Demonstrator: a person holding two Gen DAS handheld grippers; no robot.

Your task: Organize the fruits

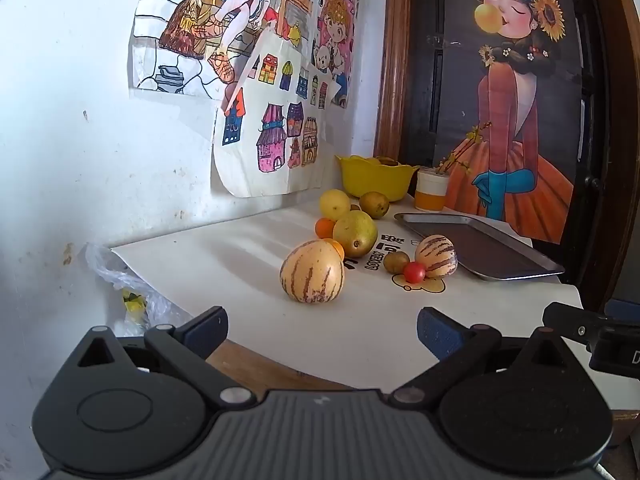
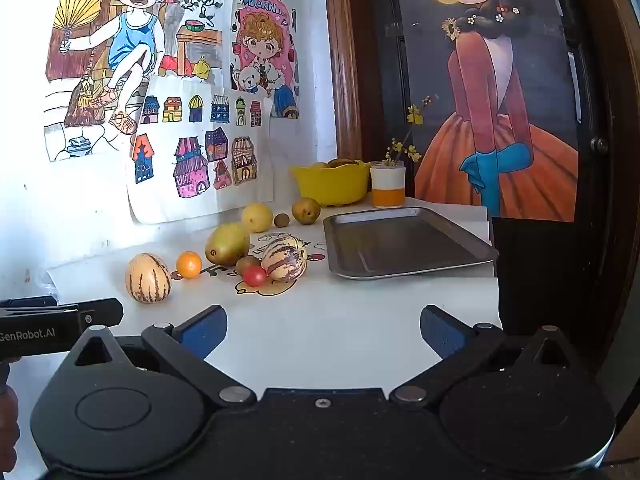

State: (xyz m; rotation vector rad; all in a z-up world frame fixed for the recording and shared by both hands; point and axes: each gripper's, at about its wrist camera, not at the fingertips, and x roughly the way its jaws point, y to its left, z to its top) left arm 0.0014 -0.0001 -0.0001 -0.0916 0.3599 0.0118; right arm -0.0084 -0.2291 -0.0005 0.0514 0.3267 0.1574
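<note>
Several fruits lie loose on the white table [image 1: 224, 264]. A striped melon [image 1: 311, 272] [image 2: 148, 279] is nearest. Behind it are an orange [image 2: 189, 264], a green mango [image 1: 355, 233] [image 2: 227, 243], a small red tomato [image 1: 414, 272] [image 2: 255, 276], a second striped melon [image 1: 436, 256] [image 2: 284, 259], a yellow lemon [image 1: 335, 204] [image 2: 257, 217] and a brown pear [image 1: 374, 205] [image 2: 306, 210]. An empty metal tray [image 1: 480, 248] [image 2: 404, 242] lies at the right. My left gripper [image 1: 322, 326] is open and empty, short of the near melon. My right gripper [image 2: 323, 326] is open and empty.
A yellow bowl [image 1: 374, 176] [image 2: 331, 183] holding fruit and a white-and-orange cup [image 1: 431, 190] [image 2: 387, 187] stand at the back by the wall. A plastic bag [image 1: 128, 288] lies off the table's left edge. Drawings hang on the wall; a painted panel stands at the right.
</note>
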